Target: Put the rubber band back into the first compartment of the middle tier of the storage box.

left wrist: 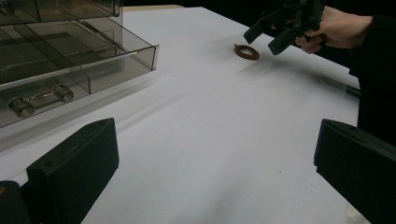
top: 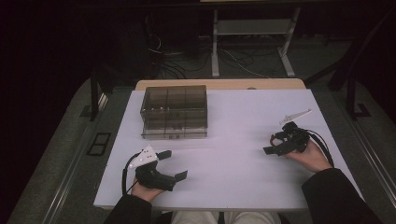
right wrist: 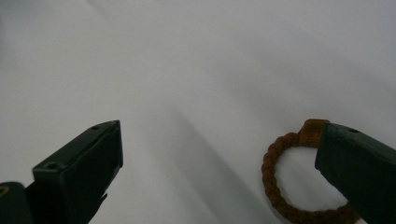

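High view above the table's [top: 243, 121] near edge, facing forward and down, left gripper view low over its near left, facing the right gripper [left wrist: 280, 28] and ring [left wrist: 246, 52], right gripper view close above that ring [right wrist: 280, 186]

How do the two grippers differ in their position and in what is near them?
The left gripper is near the table's front edge, in front of the smoky clear drawer box; the right gripper is on the other side, far from the box. In the right gripper view a brown braided ring lies on the table partly behind one jaw; between the left gripper's jaws is bare white table. Both have their jaws open and hold nothing.
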A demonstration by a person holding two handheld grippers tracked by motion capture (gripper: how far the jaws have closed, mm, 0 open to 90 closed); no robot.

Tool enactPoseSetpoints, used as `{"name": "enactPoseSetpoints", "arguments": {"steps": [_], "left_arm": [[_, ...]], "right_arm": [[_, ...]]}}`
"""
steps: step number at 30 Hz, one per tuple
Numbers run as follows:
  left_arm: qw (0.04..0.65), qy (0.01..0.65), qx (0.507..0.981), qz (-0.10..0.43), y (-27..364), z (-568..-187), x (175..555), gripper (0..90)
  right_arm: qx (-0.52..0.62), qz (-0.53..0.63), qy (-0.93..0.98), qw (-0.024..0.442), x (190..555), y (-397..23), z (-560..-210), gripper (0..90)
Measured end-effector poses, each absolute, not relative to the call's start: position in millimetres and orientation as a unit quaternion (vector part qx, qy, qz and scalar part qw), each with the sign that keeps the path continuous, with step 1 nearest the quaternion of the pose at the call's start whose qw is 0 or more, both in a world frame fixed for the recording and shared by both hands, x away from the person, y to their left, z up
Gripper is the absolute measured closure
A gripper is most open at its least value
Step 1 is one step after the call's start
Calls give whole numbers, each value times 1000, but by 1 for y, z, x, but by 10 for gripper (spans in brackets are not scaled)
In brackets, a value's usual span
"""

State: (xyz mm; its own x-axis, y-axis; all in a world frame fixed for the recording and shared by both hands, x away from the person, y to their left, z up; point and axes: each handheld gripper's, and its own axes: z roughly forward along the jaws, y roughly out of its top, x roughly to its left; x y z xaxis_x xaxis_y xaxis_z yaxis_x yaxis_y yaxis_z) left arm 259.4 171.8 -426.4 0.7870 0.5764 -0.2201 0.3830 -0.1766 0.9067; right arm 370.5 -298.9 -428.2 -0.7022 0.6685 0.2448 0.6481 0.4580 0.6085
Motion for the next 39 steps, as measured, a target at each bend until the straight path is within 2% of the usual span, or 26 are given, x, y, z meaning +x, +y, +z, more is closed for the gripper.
{"name": "enactPoseSetpoints", "arguments": {"steps": [12, 14, 23, 25, 39], "left_arm": [[559, 311, 764, 88, 171, -426, 259, 0], [560, 310, 763, 88, 171, -426, 259, 0], [560, 310, 763, 87, 171, -426, 259, 0], [560, 310, 763, 87, 171, -426, 259, 0], [560, 311, 763, 86, 171, -427, 259, 0]], "right_arm": [[394, 328, 858, 21, 375, -300, -436, 11], [390, 325, 861, 19, 375, -301, -436, 147], [393, 316, 863, 36, 374, -304, -436, 241], [391, 315, 863, 44, 373, -305, -436, 299], [396, 309, 862, 61, 374, -310, -436, 476]]}}
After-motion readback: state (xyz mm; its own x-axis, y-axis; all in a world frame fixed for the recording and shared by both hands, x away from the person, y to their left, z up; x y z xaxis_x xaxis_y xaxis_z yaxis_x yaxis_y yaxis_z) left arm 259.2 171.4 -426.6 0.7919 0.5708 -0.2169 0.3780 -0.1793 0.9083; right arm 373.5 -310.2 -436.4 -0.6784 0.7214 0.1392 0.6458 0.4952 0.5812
